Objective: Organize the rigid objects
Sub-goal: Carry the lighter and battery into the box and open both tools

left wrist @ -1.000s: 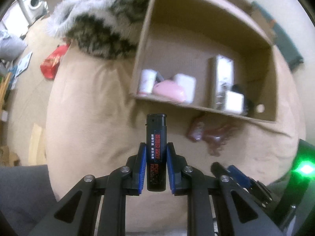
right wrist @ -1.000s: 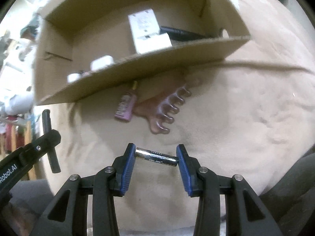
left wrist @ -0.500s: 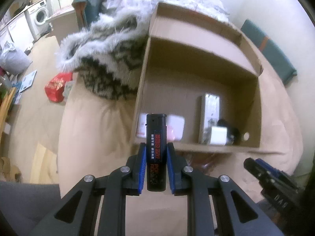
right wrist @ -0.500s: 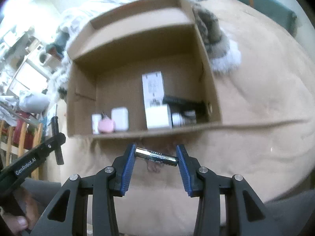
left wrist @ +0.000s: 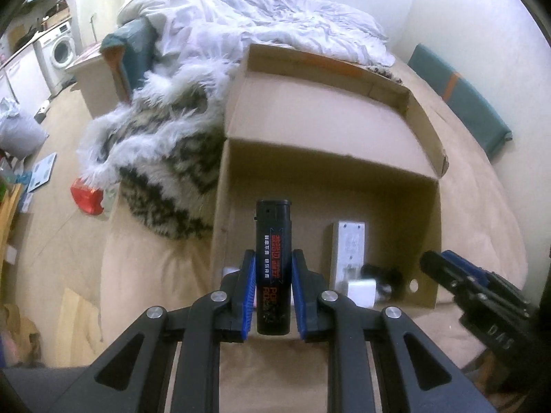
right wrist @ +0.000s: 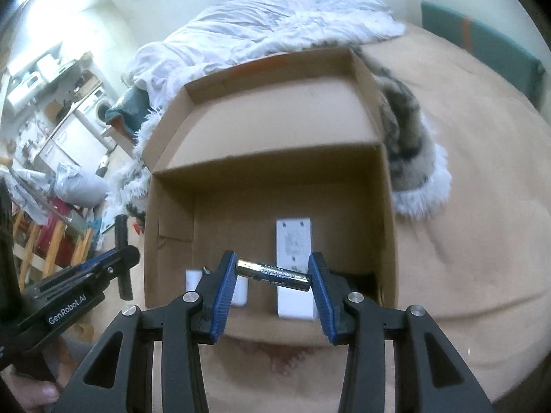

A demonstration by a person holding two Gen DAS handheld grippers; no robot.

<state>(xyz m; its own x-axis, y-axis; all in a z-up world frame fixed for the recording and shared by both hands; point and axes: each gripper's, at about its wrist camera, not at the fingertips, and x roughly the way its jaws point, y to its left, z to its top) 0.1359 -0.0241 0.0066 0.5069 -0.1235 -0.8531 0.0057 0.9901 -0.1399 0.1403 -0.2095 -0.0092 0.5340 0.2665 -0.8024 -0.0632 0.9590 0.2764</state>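
I hold a pair of tongs in each hand over a bed covered in a tan blanket (right wrist: 465, 206). My left tongs (left wrist: 273, 296) are clamped tight on a black lighter (left wrist: 273, 261), which stands upright between the blue pads. My right tongs (right wrist: 273, 275) are part open and grip a battery (right wrist: 273, 274) end to end, lying crosswise and slightly tilted. A second ago both tongs were low over the blanket, with the box's near wall filling the view and a brown clip lying in front of it; now both have lifted, and I look down past that near wall into the open cardboard box (left wrist: 344, 130). Inside, along the near wall, lie a white remote (right wrist: 294, 241), a small white block (left wrist: 361, 290) against it, something dark in the right corner, and another white piece (right wrist: 193, 278) towards the left corner. To my mind both pick-ups are done and the carry is under way; what remains is to bring each item over the rim and let it go inside, then fetch the clip.
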